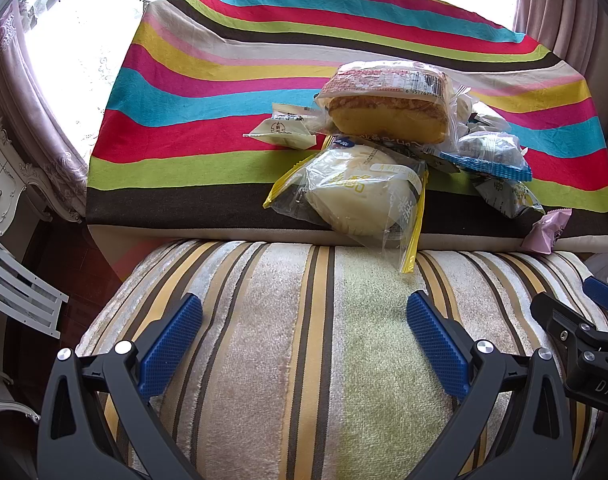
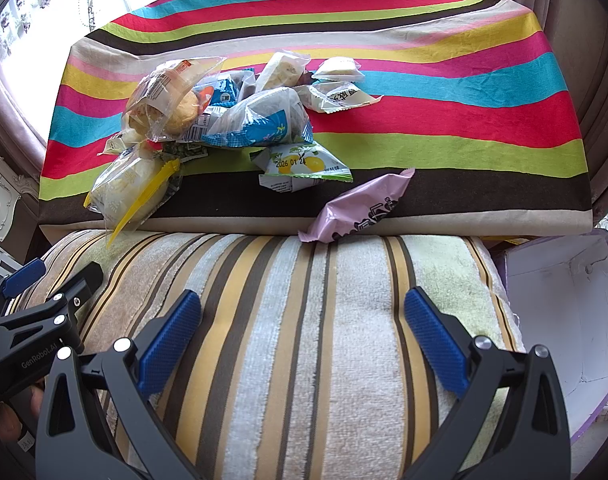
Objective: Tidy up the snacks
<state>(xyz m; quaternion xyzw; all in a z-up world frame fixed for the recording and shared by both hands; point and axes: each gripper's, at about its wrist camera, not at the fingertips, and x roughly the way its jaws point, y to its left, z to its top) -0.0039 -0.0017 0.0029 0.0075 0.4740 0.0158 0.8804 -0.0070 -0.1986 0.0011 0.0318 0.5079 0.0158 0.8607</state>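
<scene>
On my far left, in the left wrist view, stands a white ornate cabinet [image 1: 0, 184], with a white slatted chair [image 1: 22, 292] below it. My left gripper [image 1: 304, 332] hangs released over the striped plush cushion [image 1: 288, 340], its blue pads [image 1: 172, 344] spread wide with nothing between them.

Beyond the cushion lies the rainbow-striped cloth [image 1: 208, 80], and the snack pile sits on its near half. A small white triangular packet [image 1: 280, 130] marks the left edge of the pile. Next comes the big cream bun in a yellow-edged clear bag [image 1: 359, 192], overhanging the near edge of the cloth. A wrapped golden cake [image 1: 387, 104] rests on top of the heap behind it. To its right I see a blue-trimmed packet [image 1: 487, 152].

In the right wrist view, a lemon-printed green packet [image 2: 304, 168] lies just right of the pile. The pink wrapper [image 2: 359, 208] lies apart from the heap, tilted over the cloth's front edge and touching the cushion. Two small clear packets [image 2: 339, 88] sit behind.

My right gripper [image 2: 304, 332] is also released, pads [image 2: 435, 340] apart over the cushion. At far right stands an open white box with purple edges [image 2: 563, 304].
</scene>
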